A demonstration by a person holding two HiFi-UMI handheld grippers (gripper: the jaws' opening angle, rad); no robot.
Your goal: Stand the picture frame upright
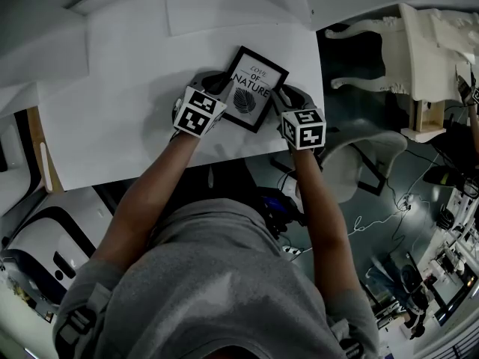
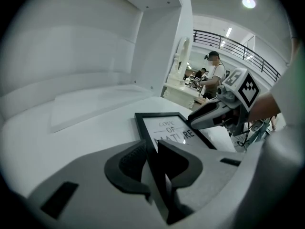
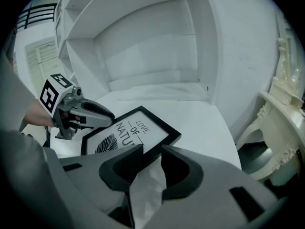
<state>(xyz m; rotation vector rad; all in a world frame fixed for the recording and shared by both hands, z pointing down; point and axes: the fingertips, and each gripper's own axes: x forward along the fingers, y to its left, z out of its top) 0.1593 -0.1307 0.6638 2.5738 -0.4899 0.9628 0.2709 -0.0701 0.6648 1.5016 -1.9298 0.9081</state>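
A flat, black-edged rectangular picture frame [image 1: 253, 88], its white print carrying a dark leaf and the words "LOVE OF NATURE", sits askew on the smooth white desktop [image 1: 135, 111], close to the desktop's front right corner. It is not upright: the printed face looks upward and the frame is low on the surface, one side a little raised.

The left gripper [image 1: 219, 83], a grey two-jaw tool with a black-and-white marker cube, comes in at the frame's left side. In the left gripper view the black edge of the frame runs straight in between the two dark pads and fills the narrow gap, so this claw is pinching the frame by its rim.

The right gripper [image 1: 279, 97] sits at the frame's opposite side. In the right gripper view its jaws are spread, with the frame's near edge lying across their tips. A white creased material [image 3: 143, 190] shows in the gap; what it is cannot be told.

Behind the desktop stands a white open-fronted shelf alcove [image 3: 152, 56] with a low raised step along its floor. The frame lies in front of this compartment, not inside it.

Cream carved furniture [image 1: 404, 51] stands just beyond the desktop's right edge. In the left gripper view a person [image 2: 215, 78] stands far off.
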